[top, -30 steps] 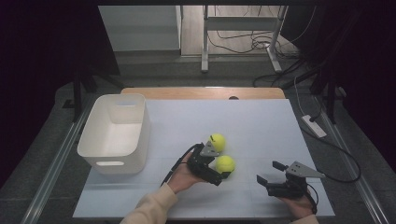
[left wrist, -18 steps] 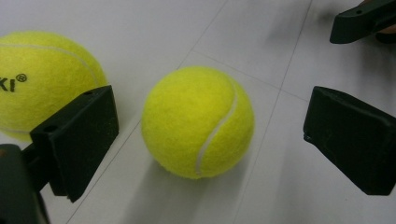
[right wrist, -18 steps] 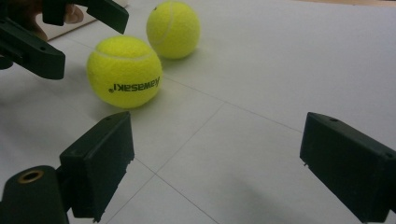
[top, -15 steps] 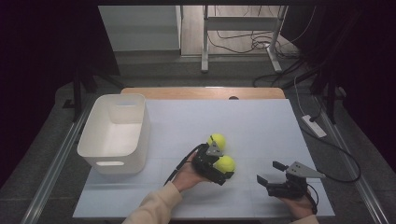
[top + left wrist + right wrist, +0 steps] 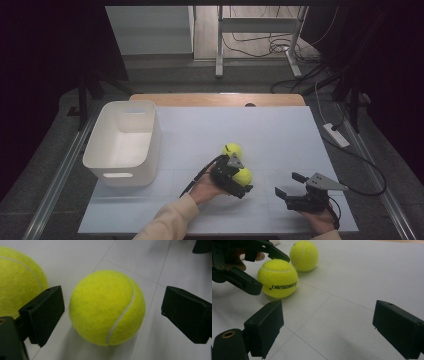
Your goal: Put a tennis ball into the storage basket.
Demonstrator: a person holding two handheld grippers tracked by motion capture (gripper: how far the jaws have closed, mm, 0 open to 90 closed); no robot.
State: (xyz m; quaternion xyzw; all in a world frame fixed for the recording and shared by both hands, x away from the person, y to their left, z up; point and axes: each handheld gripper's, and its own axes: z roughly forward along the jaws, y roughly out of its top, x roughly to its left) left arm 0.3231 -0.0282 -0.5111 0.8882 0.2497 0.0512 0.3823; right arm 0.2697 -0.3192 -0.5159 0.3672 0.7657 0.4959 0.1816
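The left gripper (image 5: 239, 183), jaws wide but just closing, is straddling the near tennis ball (image 5: 107, 307); it risks nudging the far tennis ball (image 5: 232, 150) beside it, rolling it away

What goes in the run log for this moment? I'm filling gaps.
left gripper: fingers closing around near tennis ball, gaps remain | right gripper: open, idle | second tennis ball: beside | white bin: left

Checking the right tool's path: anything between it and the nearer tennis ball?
Nothing: bare white mat runs from the right tool to the nearer tennis ball, per the right gripper view.
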